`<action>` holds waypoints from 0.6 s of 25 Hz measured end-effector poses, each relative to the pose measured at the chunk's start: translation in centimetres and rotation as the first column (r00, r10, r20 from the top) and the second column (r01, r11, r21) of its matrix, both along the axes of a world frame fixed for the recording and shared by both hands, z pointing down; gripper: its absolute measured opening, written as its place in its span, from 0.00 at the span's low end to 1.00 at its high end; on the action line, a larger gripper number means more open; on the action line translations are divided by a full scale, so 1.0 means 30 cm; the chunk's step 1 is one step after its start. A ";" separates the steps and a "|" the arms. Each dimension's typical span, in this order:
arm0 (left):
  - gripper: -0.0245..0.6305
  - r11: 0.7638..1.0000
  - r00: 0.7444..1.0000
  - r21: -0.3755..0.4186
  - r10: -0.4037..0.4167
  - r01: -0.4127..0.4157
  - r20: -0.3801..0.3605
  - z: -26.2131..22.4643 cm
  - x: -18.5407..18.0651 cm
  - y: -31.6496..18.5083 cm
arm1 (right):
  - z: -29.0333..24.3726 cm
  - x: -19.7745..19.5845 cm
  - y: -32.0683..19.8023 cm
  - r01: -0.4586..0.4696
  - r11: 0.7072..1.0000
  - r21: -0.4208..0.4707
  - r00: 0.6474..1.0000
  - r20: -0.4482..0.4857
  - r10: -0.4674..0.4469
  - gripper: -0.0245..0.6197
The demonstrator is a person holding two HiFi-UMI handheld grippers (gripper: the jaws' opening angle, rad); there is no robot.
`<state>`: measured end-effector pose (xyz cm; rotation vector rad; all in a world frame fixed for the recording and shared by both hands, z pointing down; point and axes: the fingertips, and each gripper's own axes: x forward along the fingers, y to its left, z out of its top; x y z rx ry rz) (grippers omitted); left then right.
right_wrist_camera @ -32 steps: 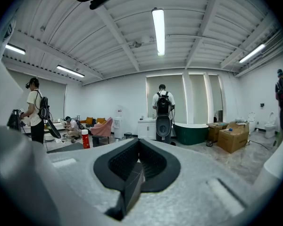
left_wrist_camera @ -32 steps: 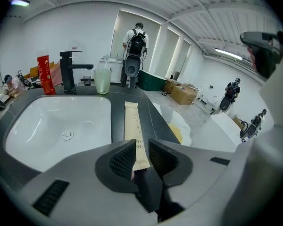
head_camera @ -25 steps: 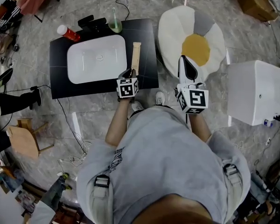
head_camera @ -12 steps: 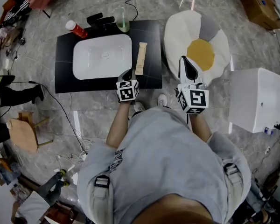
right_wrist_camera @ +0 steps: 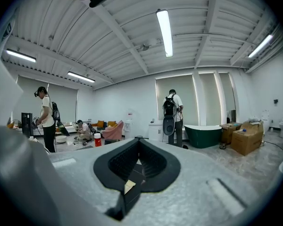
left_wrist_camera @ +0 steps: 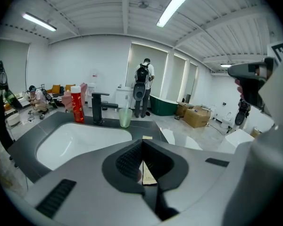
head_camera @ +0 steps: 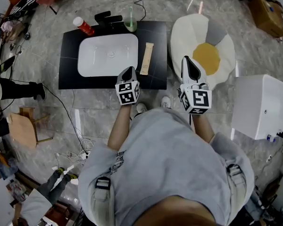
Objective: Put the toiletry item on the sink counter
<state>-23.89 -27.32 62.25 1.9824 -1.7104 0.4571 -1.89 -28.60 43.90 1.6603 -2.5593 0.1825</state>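
Note:
The toiletry item, a flat tan tube (head_camera: 147, 59), lies on the black counter (head_camera: 68, 76) just right of the white sink (head_camera: 108, 55). My left gripper (head_camera: 129, 70) hovers over the counter's front edge, a little left of the tube's near end, jaws shut with nothing in them. In the left gripper view the tube (left_wrist_camera: 146, 138) shows just past the shut jaws, beside the sink (left_wrist_camera: 75, 142). My right gripper (head_camera: 190, 63) is shut and empty, held off the counter's right side over the cushion.
A red bottle (head_camera: 83, 26), a black faucet (head_camera: 108, 18) and a green cup (head_camera: 130, 24) stand along the counter's back. An egg-shaped floor cushion (head_camera: 203, 46) lies to the right, then a white cabinet (head_camera: 262, 105). Cables and a wooden stool (head_camera: 21, 128) lie left.
The head view has shifted, so the counter sits further right in frame. My left gripper now stands slightly further from the tube's near end. The tube lies where it was.

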 end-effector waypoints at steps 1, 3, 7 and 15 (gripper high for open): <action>0.05 1.000 1.000 0.017 -0.008 0.008 0.000 -0.023 -0.008 0.001 | -0.003 -0.004 0.001 0.004 1.000 0.001 1.000 0.000 -0.004 0.05; 0.04 0.999 1.000 0.048 -0.025 0.025 -0.001 -0.065 -0.026 0.002 | -0.008 -0.013 0.002 0.013 1.000 0.003 1.000 0.001 -0.013 0.05; 0.04 0.993 0.999 0.102 -0.053 0.052 -0.001 -0.129 -0.059 0.007 | -0.009 -0.028 -0.001 0.027 1.000 0.009 1.000 0.001 -0.027 0.05; 0.04 0.979 0.997 0.190 -0.074 0.074 -0.011 -0.254 -0.086 0.027 | -0.020 -0.043 0.003 0.041 0.999 0.018 0.999 0.000 -0.041 0.05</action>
